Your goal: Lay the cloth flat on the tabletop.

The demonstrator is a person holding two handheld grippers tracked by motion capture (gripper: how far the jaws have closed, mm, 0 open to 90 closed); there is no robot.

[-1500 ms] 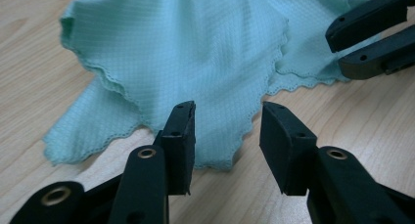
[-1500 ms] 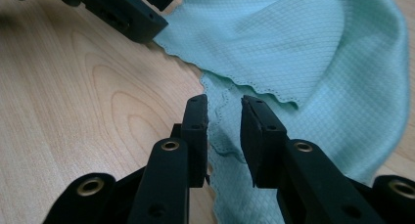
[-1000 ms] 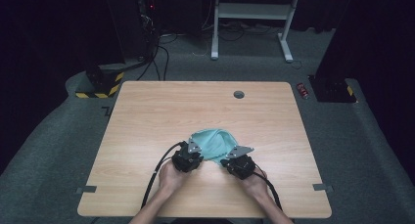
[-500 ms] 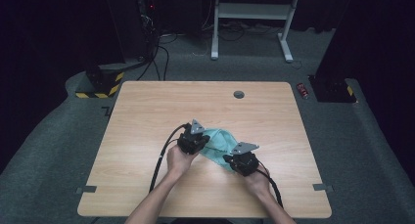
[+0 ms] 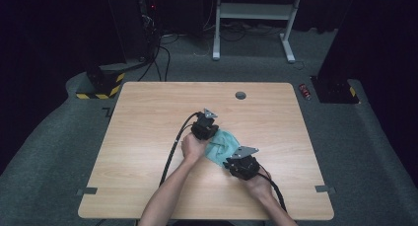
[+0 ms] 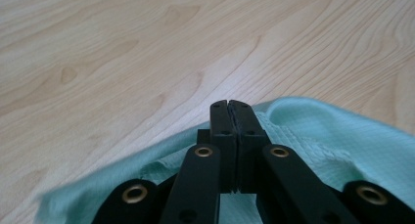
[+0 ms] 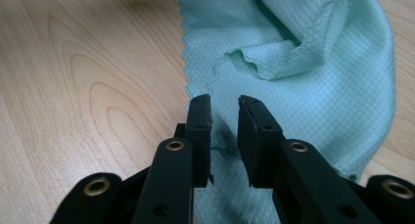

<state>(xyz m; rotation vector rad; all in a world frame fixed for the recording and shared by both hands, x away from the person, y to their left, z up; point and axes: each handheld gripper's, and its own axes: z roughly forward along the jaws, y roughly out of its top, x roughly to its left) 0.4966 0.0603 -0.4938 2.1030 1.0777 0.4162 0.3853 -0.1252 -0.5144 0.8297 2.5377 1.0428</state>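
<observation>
the mint green cloth (image 5: 223, 144) lies bunched on the wooden table (image 5: 148, 112), between the two grippers. it looks light, limp and waffle-textured, so it should drape and fold wherever it is lifted; a hemmed edge or corner seems the best place to pinch. the left gripper (image 6: 229, 106) has its jaws clenched together, with cloth spread just behind and below its tips; whether a fold is caught there i cannot tell. the right gripper (image 7: 224, 106) has just been opening, its jaws parted, cloth lying under them, unpressed.
</observation>
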